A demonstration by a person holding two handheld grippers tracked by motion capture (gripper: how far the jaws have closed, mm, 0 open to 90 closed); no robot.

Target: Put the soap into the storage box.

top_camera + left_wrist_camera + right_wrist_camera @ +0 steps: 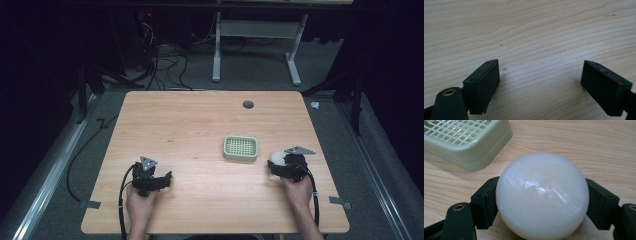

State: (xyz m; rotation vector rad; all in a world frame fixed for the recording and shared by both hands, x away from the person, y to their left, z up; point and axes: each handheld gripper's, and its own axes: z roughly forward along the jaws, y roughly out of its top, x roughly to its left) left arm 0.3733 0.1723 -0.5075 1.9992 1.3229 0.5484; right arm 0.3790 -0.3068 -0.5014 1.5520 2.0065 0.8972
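Wooden counter, light grain, seen from the high view with a person's forearms coming in at the bottom edge. Left hand holds the left gripper low over the near-left part of the counter. In the left gripper view its two black jaws stand wide apart with nothing between them, just bare wood below; left gripper is spread. A faint reddish mark shows on the top edge of one jaw.

Right hand holds the right gripper at the near-right part of the counter. In the right gripper view the right gripper pinches a round white soap bar, glossy and smooth, one jaw pressed on each side of it. The soap's underside sits at or just above the wood; cannot tell if it touches. In the high view the soap bar shows as a pale round shape at the gripper's front.

Pale green soap dish with a grid insert sits on the counter just beside the soap, toward the centre and slightly farther from the person. In the right gripper view the soap dish is at upper left, near the soap but apart from it. Dish holds nothing.

Small dark round grommet near the far edge of the counter. Cables lie on the floor beyond.
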